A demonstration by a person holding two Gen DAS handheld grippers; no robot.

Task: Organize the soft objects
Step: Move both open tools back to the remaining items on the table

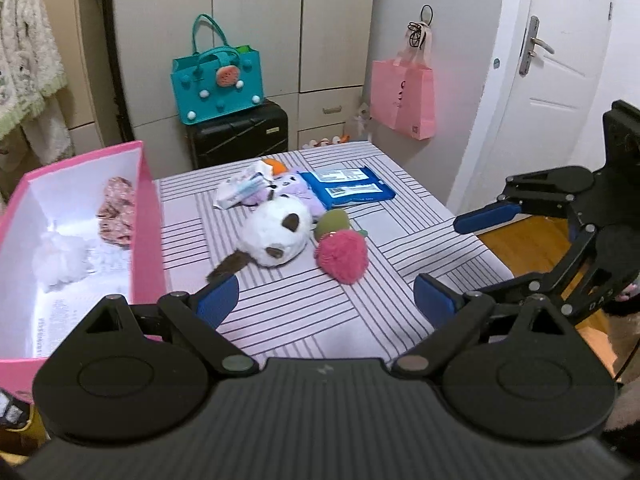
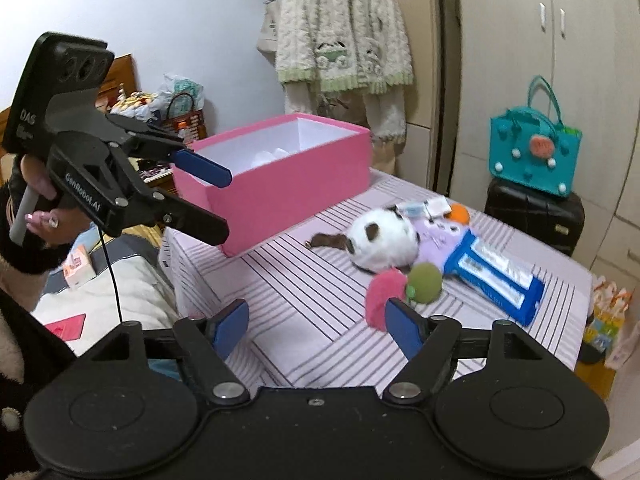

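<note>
Both grippers spread, empty: left gripper, right gripper. Fluffy white panda mid-table, brown limb stretched toward the near left edge. Round pink pom touching its right side, green ball behind. Pink box at the left edge, partly cut off, holding white fluff and floral cloth. Purple plush half hidden behind the panda.

A tabletop covered in a white cloth with dark stripes carried everything. Ahead of the left claw and to its left stood an open pink box, its wall at the cloth's edge. Straight ahead lay a white plush toy with brown patches, touching a pink pompom and a green pompom. Farther off sat a purple plush, a crumpled white packet and a blue wipes pack.
</note>
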